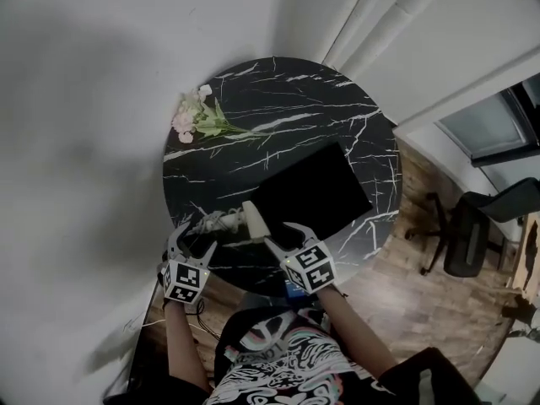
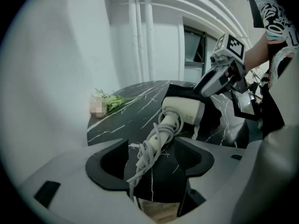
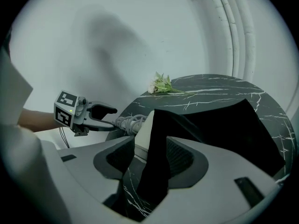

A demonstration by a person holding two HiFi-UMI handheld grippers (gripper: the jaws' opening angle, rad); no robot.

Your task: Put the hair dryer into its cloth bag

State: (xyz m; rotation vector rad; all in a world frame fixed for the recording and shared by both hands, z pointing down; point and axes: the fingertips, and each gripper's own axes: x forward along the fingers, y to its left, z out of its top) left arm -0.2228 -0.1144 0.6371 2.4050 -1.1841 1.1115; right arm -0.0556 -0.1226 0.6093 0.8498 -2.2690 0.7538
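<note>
Left gripper [image 2: 152, 164]: jaws wide apart, nothing clamped; the cord [image 2: 150, 149] wound on the handle lies between them.
Right gripper [image 3: 150, 160]: jaws wide apart, nothing clamped; the bag [image 3: 210, 125] edge stands between them.
Dryer [image 2: 184, 110]: just ahead of both grippers, barrel end under the bag mouth, handle outside.
Progress: apparently partway; handle and cord still to go in.
Beyond: flowers [image 1: 198, 116] across the table [image 1: 253, 83].

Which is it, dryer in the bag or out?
Partly in: the dryer has its head end under the bag edge; its cord-wrapped handle lies outside.
</note>
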